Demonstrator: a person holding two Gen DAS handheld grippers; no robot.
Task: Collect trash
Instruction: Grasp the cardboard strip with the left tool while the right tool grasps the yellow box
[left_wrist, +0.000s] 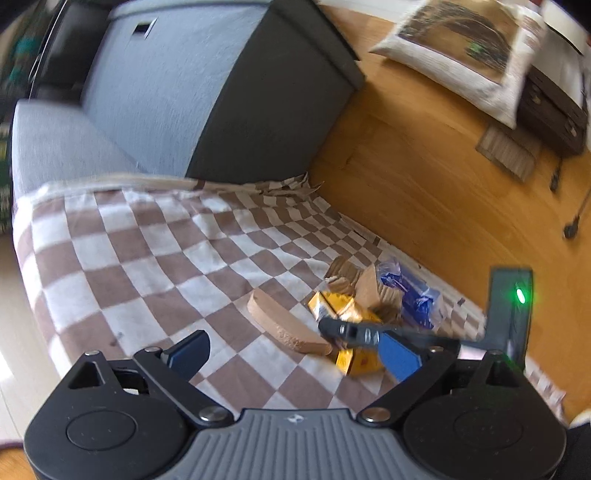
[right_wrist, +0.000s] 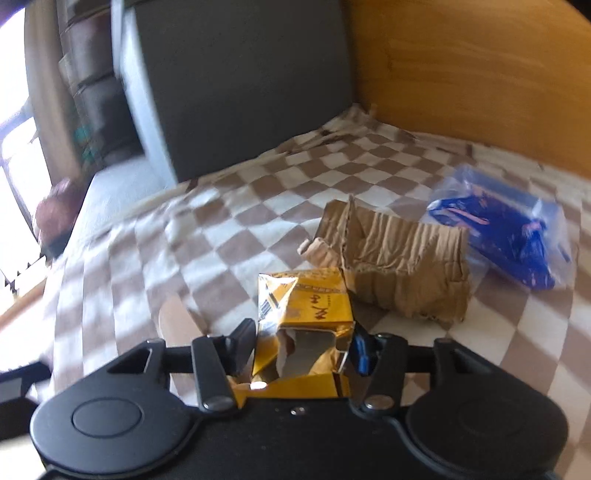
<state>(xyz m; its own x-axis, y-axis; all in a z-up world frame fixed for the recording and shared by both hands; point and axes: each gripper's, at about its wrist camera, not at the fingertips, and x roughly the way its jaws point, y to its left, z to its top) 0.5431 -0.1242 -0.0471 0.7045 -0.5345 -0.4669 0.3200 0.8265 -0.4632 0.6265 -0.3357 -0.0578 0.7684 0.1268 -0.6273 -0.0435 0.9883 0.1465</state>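
Left hand-held gripper (left_wrist: 295, 354) spread wide over checkered blanket (left_wrist: 147, 258), gripping nothing. Tan oval piece (left_wrist: 284, 325) flat on blanket, ahead of its fingers. Yellow carton (right_wrist: 306, 314) pinched between fingers of right hand-held gripper (right_wrist: 303, 347), torn end toward camera. Crumpled cardboard (right_wrist: 402, 273) touching carton's far right side. Blue plastic bag (right_wrist: 506, 232) farthest right, just beside cardboard.

A checked blanket (left_wrist: 155, 258) covers the bed (left_wrist: 51, 144), and on it lie a tan slab (left_wrist: 288, 325), a yellow carton (right_wrist: 310, 306), crumpled cardboard (right_wrist: 402, 266) and a blue bag (right_wrist: 506, 236).
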